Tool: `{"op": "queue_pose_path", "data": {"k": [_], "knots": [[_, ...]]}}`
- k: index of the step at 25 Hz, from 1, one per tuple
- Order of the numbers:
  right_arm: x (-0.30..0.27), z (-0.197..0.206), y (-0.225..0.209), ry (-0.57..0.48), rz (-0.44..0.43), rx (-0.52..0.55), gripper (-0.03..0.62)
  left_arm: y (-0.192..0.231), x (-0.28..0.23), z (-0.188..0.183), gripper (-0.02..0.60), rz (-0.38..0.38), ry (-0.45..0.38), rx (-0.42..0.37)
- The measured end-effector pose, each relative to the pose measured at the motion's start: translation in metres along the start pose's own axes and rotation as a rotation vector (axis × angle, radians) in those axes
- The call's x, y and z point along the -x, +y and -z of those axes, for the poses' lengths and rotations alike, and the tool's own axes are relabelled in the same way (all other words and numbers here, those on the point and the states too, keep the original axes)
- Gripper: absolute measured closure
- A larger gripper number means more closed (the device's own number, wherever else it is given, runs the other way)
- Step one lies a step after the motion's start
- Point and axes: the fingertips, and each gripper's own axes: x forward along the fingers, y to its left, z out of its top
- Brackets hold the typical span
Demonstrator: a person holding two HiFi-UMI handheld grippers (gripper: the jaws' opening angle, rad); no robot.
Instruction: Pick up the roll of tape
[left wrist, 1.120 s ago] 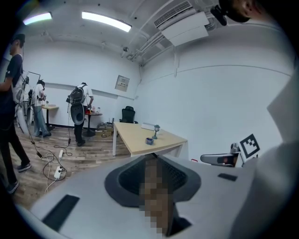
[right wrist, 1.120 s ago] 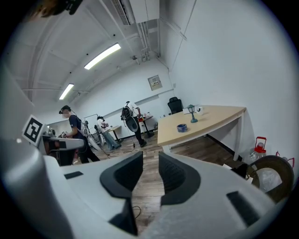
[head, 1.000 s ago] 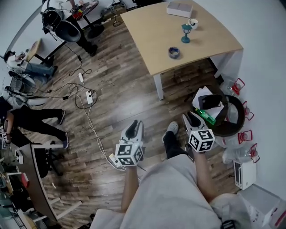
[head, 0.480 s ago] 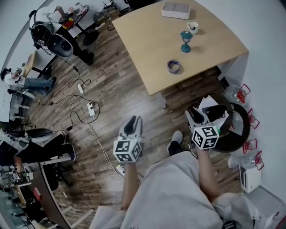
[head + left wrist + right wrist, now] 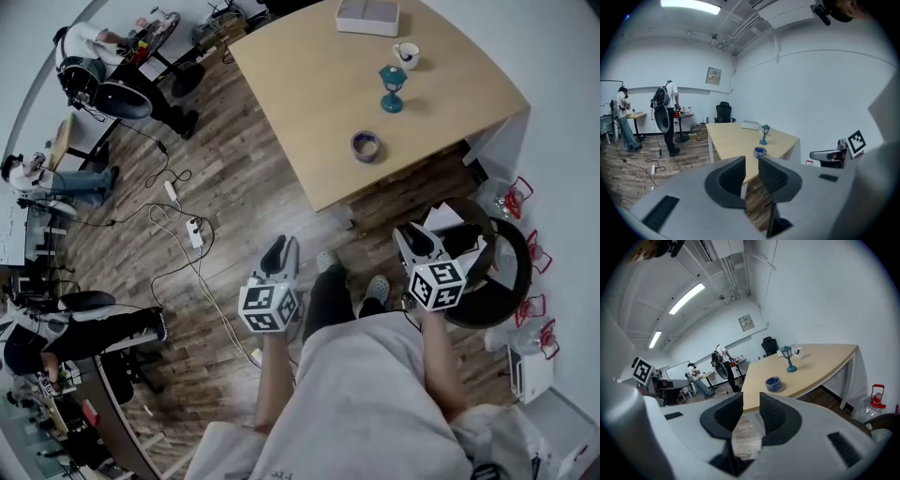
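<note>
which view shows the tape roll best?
Head view: tape roll seen from above, unobstructed, near the table edge. Right gripper view: roll side-on. Left gripper view: roll small, just above the jaws.

My left grey plastic tongs [image 5: 278, 255], black ribbed pads, marker cube on the back, are held out ahead of me, pointing forward and slightly down. Jaws a little apart, nothing between. My right grey plastic tongs [image 5: 418, 242] have the same pose, about level with the left and well apart from it, jaws parted, empty. My left forearm [image 5: 271, 375] and right forearm [image 5: 441, 361] are stretched forward, roughly parallel.
</note>
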Motion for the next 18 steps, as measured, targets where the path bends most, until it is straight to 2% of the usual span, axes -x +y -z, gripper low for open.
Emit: {"op": "queue_pose_path", "data": {"k": [6,13,15,18], "knots": [[-0.013,-0.016,-0.022,-0.023,0.039,-0.022,0.482,-0.003,-0.037,-0.019,0.502,0.050,-0.001,-0.028],[-0.046,-0.039,-0.039,-0.020,0.089,-0.021,0.480,0.006,-0.099,-0.051,0.502,0.146,-0.006,-0.042],[-0.057,-0.043,-0.045,0.004,0.091,0.008,0.480,0.007,-0.119,-0.061,0.502,0.169,-0.008,-0.031],[-0.078,-0.037,-0.049,0.088,0.073,0.132,0.480,0.006,-0.147,-0.075,0.503,0.198,-0.025,-0.015]]}}
